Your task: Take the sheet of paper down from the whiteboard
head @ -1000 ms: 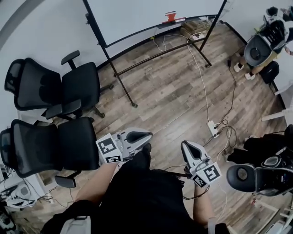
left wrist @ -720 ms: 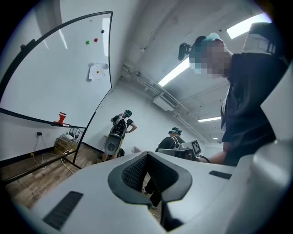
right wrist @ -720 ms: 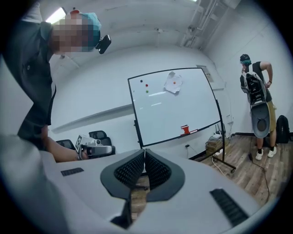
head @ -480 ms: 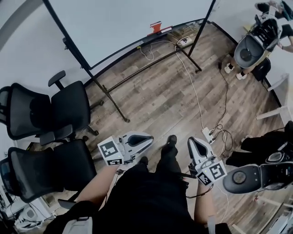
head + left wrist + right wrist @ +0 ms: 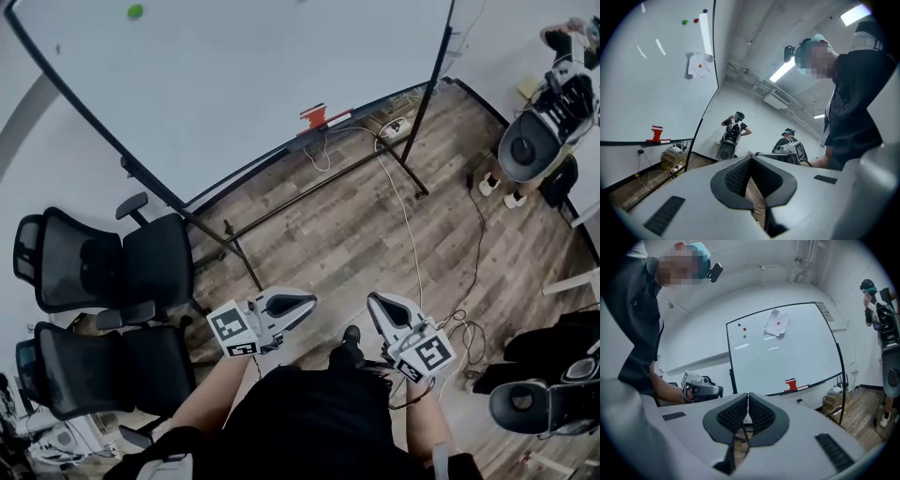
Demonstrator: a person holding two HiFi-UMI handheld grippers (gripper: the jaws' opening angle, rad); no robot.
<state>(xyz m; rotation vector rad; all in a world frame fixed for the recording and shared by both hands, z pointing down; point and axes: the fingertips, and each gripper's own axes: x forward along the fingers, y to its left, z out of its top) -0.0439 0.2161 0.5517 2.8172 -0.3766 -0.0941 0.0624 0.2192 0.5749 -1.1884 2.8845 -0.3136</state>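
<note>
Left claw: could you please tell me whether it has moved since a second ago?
Yes. The left claw has advanced toward the whiteboard; the stand's foot now lies much nearer its tips.

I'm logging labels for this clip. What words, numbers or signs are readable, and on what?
No text can be read.
Left cube, right cube: square marker patterns, no letters.
Small tag beside the whiteboard: too small to read.
Sheet: no print visible.
</note>
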